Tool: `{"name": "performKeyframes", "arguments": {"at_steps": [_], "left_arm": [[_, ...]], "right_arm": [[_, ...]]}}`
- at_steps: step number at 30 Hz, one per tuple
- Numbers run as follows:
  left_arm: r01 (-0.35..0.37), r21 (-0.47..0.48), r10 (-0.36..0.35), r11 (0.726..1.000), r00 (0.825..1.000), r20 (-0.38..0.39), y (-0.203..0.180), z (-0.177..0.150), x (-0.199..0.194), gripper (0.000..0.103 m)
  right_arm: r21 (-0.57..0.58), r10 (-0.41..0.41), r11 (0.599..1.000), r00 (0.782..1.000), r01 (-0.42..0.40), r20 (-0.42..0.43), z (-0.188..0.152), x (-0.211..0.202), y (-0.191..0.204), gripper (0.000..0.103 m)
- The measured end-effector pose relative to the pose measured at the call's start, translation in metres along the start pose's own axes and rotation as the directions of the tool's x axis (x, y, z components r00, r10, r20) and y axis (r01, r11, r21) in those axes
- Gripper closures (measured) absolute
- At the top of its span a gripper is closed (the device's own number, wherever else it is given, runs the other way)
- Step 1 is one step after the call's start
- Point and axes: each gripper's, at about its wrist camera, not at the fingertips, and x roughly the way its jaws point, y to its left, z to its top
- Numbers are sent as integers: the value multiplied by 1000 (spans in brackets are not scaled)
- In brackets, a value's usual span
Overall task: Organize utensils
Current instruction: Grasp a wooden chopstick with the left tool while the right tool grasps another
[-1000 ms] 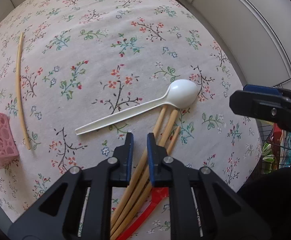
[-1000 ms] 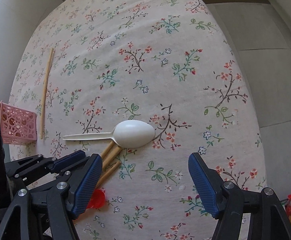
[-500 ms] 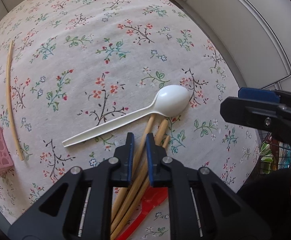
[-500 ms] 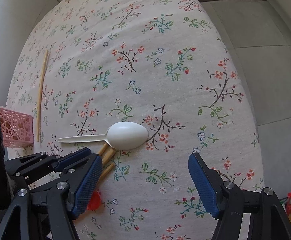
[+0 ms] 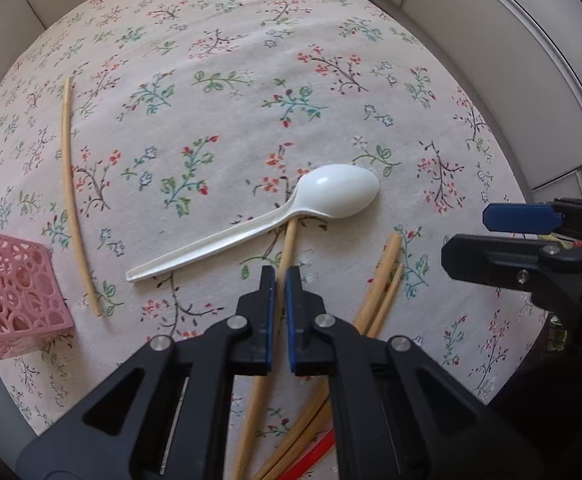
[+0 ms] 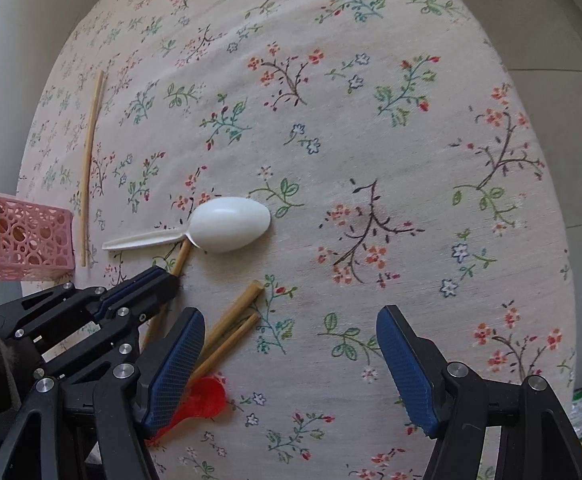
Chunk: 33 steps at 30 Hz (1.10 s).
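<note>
A: What's the left hand-held gripper [image 5: 279,280] doing?
B: Clamped on a chopstick [image 5: 289,240] lying under the white spoon [image 5: 333,196] on the counter [image 5: 227,128].
A: The right hand-held gripper [image 6: 291,348]?
B: Wide, holding nothing.

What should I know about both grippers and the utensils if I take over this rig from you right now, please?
Left gripper: shut on one chopstick, whose tip lies under the white spoon.
Right gripper: open, holding nothing, hovering over the tablecloth near two loose chopsticks and the red spoon.
Pink basket: at the cloth's edge, chopsticks already standing in it.
A single chopstick lies beside the basket.
Done: some chopsticks binned.
Left: the gripped chopstick, the loose pair, the lone one, both spoons.
</note>
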Motion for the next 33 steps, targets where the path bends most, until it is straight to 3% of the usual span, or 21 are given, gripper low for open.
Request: {"name": "performKeyframes", "arguments": {"at_steps": [4,8,12,16,21,25,32,33], "left_arm": [[1,-27,-1,1000,1000,4,15,-5,-5,97],[22,-44,-22,999,1000,11,29,-7,-9,98],[42,-55,-41,998,999,23,38,-10,-14,98],[60,-65,-58,996,998,35,48,-12,-22,98],[69,-74,-65,995,997,48,55,-15,-33,98],[66,-92,-61,994,997,52,62,-18,-37,98],[47,-108,-40,993,997,64,72,-28,-47,98],[43,-108,-36,993,997,67,73,-29,-48,98]], "right_arm": [[18,25,1000,999,-25,-36,3,16,8,30],[18,17,1000,997,-15,-70,5,34,20,50],[-3,-17,1000,998,17,-53,9,40,34,58],[-42,-89,995,996,88,-24,8,46,51,61],[-69,-89,994,996,88,-6,9,55,70,71],[-84,-133,987,991,134,20,12,59,81,71],[-102,-244,963,967,251,77,13,67,103,72],[-93,-253,961,963,261,87,14,68,103,76]]}}
